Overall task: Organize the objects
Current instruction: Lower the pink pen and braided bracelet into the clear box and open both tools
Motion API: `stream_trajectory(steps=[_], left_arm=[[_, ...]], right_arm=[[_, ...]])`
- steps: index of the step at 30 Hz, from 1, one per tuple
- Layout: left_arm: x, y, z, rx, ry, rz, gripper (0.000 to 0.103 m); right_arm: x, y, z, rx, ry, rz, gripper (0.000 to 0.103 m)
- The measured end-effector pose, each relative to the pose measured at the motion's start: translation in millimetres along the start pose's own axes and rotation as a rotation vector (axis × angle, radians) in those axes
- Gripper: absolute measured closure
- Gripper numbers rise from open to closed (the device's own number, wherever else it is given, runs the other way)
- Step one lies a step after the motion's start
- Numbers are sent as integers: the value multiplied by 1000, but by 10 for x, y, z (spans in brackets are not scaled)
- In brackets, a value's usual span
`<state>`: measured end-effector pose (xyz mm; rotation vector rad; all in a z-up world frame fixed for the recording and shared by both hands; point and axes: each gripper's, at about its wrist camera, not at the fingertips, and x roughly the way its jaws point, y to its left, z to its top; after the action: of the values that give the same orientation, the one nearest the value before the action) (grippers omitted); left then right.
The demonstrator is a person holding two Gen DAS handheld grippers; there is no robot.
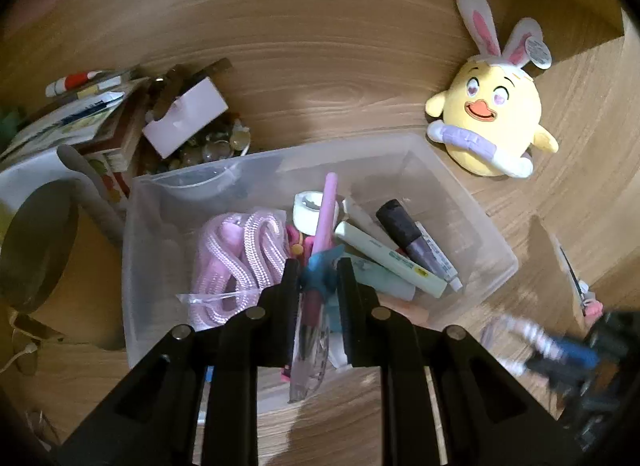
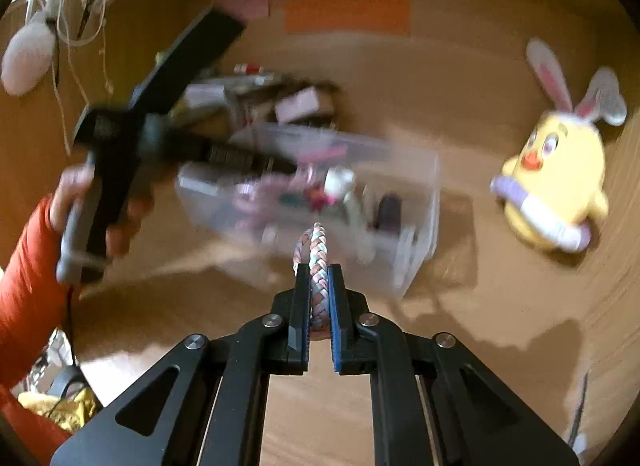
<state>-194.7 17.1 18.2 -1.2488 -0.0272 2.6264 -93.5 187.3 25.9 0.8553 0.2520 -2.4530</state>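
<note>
While my left claw (image 1: 318,266) pinches a clear plastic sleeve with a pink pen (image 1: 310,330) over the near wall of the clear plastic storage bin (image 1: 472,201), I want it further over the bin's open middle before letting go, clear of the pink braided rope (image 1: 236,262) inside. My right claw (image 2: 319,298) grips a pastel braided bracelet (image 2: 318,262) above the wooden desk (image 2: 460,330), short of the bin; I judge it should wait its turn.
</note>
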Motion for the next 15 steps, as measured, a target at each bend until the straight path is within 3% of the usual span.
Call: stream_trajectory(steps=[6,9,15], left_arm=[[-91,-19,-9,33,-30,5,85],[-171,5,-18,26,-48,-12,85],[-339,6,-79,41,-102,20,74]], right_arm=[[124,-51,386,-8,-62,-53,96],[311,-86,520,-1,-53,-65,96],[711,-121,645,13,-1,-56,96]])
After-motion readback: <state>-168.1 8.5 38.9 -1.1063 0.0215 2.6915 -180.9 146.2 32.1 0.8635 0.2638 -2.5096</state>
